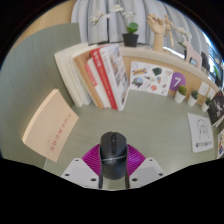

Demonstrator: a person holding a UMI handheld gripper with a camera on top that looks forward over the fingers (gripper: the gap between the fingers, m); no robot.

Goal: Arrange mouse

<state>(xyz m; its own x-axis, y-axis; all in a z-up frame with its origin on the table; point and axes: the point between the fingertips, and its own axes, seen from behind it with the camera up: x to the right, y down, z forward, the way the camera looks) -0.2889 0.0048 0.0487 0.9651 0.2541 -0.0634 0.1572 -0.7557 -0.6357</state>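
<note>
A black computer mouse [111, 150] sits between my two fingers, its nose pointing away from me toward the table. The magenta pads [93, 158] press against both of its sides. My gripper [111, 163] is shut on the mouse and holds it above the pale green table top [90, 125]. The rear of the mouse is hidden between the fingers.
A peach card [50, 124] lies on the table to the left of the fingers. A row of books and leaflets [100, 75] lies beyond the mouse. Small plants and picture cards [185, 95] stand to the right, with a white card [202, 132] nearer. Wooden figures stand at the back.
</note>
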